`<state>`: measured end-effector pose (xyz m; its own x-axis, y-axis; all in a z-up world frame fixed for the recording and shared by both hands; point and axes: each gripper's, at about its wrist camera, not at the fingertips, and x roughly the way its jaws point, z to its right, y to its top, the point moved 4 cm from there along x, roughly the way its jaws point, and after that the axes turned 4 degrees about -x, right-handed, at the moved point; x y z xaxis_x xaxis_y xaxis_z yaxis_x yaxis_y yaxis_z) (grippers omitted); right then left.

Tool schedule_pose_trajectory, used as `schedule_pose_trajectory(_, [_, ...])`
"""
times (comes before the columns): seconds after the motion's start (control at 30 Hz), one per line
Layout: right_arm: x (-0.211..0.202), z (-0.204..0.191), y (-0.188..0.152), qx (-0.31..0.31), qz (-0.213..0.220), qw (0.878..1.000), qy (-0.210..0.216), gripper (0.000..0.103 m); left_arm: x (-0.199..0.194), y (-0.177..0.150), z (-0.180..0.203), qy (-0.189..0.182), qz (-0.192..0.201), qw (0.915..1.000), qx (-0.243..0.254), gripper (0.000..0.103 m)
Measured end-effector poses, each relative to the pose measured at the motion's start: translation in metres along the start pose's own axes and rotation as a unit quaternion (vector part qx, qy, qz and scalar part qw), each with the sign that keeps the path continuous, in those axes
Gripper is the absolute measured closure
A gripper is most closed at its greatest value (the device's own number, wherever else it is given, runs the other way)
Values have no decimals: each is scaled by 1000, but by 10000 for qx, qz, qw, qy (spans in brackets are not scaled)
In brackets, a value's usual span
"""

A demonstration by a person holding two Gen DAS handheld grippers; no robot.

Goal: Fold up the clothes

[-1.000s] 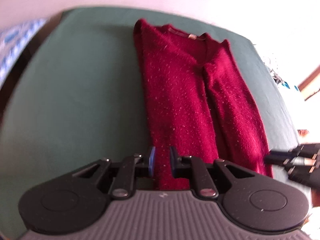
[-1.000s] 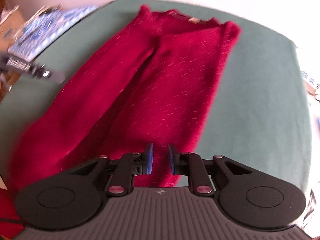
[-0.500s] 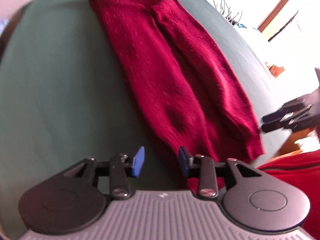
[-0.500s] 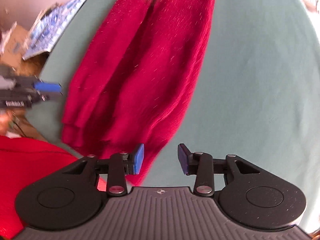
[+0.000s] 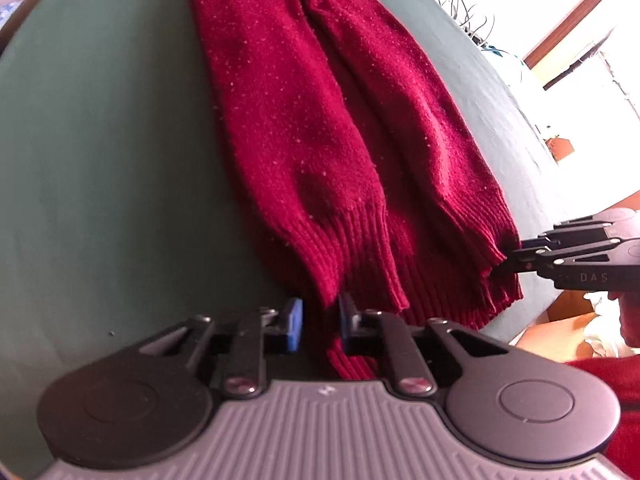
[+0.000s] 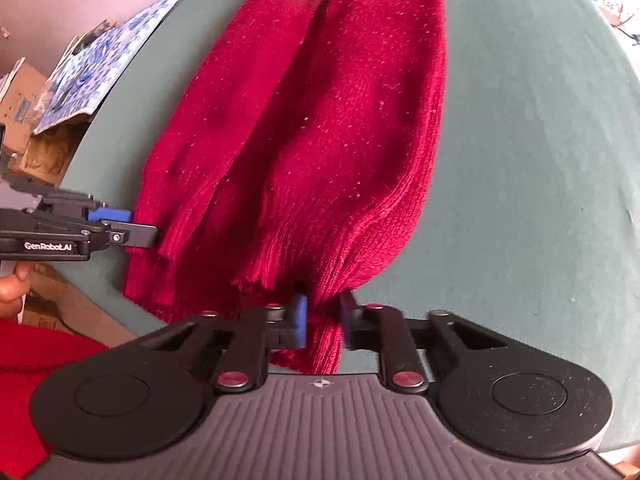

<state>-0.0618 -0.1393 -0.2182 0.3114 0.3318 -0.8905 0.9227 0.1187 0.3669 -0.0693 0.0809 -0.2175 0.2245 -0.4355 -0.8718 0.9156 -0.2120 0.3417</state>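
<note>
A dark red knit sweater [image 5: 320,120] lies lengthwise on the green table [image 5: 100,160], sleeves folded in over its body and ribbed hem nearest me. My left gripper [image 5: 320,320] is at the hem's left corner. Its jaws are closing with the ribbed edge pinched between the blue pads. My right gripper [image 6: 324,324] is at the hem's right corner of the sweater [image 6: 340,120], jaws closing, with the knit filling the gap between the pads. Each wrist view shows the other gripper at the far hem corner: right gripper [image 5: 516,256], left gripper [image 6: 140,232].
The green table [image 6: 540,160] extends bare on both sides of the sweater. Off its left edge are a blue-and-white patterned sheet [image 6: 88,72] and cardboard boxes [image 6: 44,152]. The person's red clothing [image 6: 40,360] is close to the near edge. Cables [image 5: 468,8] lie beyond the far right.
Both grippers came down and in toward the near hem corners. Their jaws stood wide half a second ago and have now narrowed onto the ribbed edge.
</note>
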Motion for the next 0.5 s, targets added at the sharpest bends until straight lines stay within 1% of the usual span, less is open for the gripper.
schedule_pose_trajectory(0.03, [-1,1,0,63,54,10000,40,91,-2,0,0,-30,-4,10000,-17,96])
schedule_pose_trajectory(0.1, [-6,2,3,177,177,9995,191,92,-6,1,1,-53,12,10000,-62,97])
schedule_pose_trajectory(0.27, [-23,10,22,627,503,9953,531,92,-22,15,-1,-327,152,9988,-321,97])
schedule_pose_trajectory(0.33, [-28,14,30,851,628,9923,648,92,-26,24,-1,-422,237,9980,-410,97])
schedule_pose_trajectory(0.5, [-35,26,55,1490,945,9802,903,92,-35,53,-16,-659,414,9926,-932,97])
